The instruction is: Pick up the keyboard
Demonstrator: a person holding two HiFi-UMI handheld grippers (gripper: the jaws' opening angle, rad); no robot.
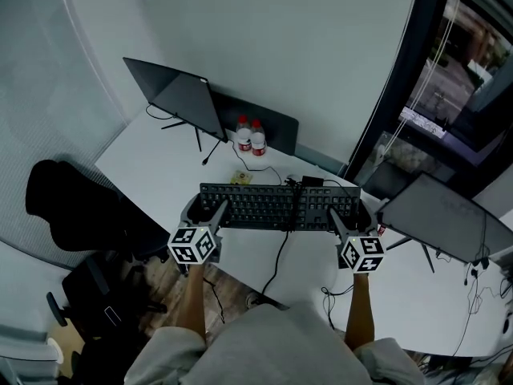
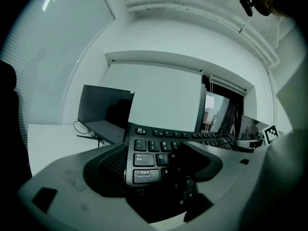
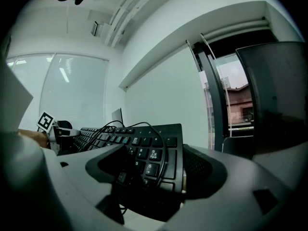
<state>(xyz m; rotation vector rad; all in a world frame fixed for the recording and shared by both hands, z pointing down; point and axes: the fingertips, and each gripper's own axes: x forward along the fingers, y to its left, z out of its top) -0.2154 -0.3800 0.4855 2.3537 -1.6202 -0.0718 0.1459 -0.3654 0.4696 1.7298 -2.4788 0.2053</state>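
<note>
Clamped narrow on the Esc-and-Tab end of the keyboard (image 1: 272, 205) by the left gripper (image 2: 159, 165): one pad against the side edge, the other over the keys. Lies along the near edge of the desk (image 1: 156, 163), spanning from one tool to the other; lifted or resting, hard to say. Crossed mid-length by a black cable (image 1: 277, 255) trailing off the desk's near edge. Pinched the same way at the numpad end by the right gripper (image 3: 154, 167), with cable looped over those keys. Could twist out of either pinch if raised unevenly, given such shallow end grips. Could jerk or stall if tugged by the cable snagging on the desk's edge. Might knock the two bottles (image 1: 250, 137) at the desk's back if swung forward.
</note>
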